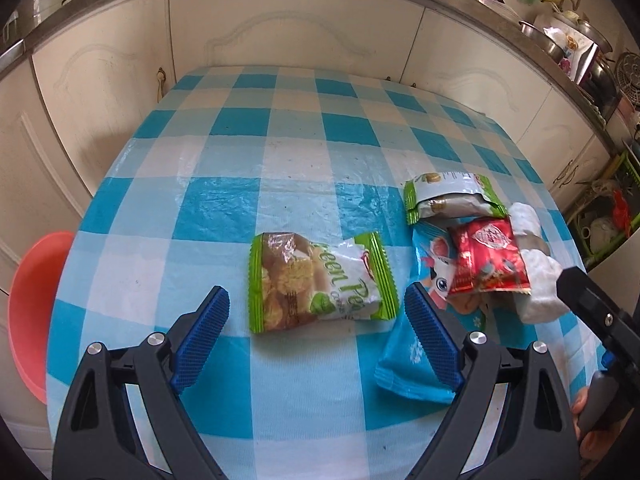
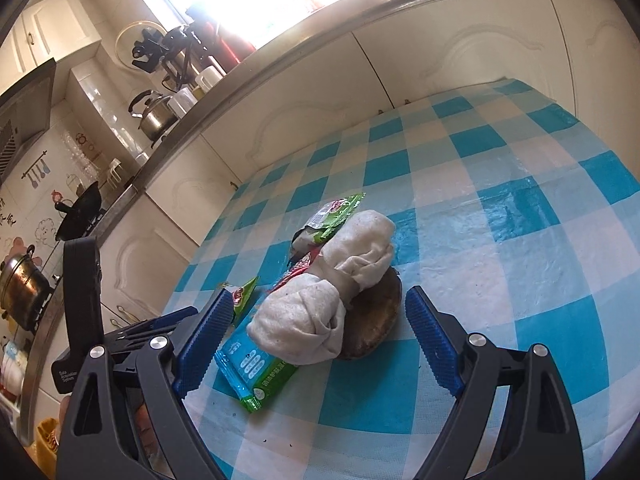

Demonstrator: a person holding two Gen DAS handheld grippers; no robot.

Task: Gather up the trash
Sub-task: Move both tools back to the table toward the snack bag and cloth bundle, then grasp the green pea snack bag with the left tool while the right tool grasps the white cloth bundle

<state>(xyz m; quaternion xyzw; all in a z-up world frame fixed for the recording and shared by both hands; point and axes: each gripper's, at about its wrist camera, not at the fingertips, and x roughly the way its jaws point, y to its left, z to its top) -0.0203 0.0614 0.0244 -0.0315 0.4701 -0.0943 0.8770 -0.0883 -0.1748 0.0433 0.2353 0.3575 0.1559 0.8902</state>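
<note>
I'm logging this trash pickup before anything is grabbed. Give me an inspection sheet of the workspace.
Surface: table under a blue-and-white checked cloth, some specks.
Job's things: green pea wrapper lying alone; second green wrapper, red wrapper, blue wrapper and white wad piled together.
Clutter: brown disc under the wad.
Grippers: left gripper open, just short of the pea wrapper; right gripper open, either side of the wad.
Cables: nothing seen.
Surroundings: cream cabinets, pots on the counter, pink basin beside the table.

Home kitchen: kettle, cabinets.
</note>
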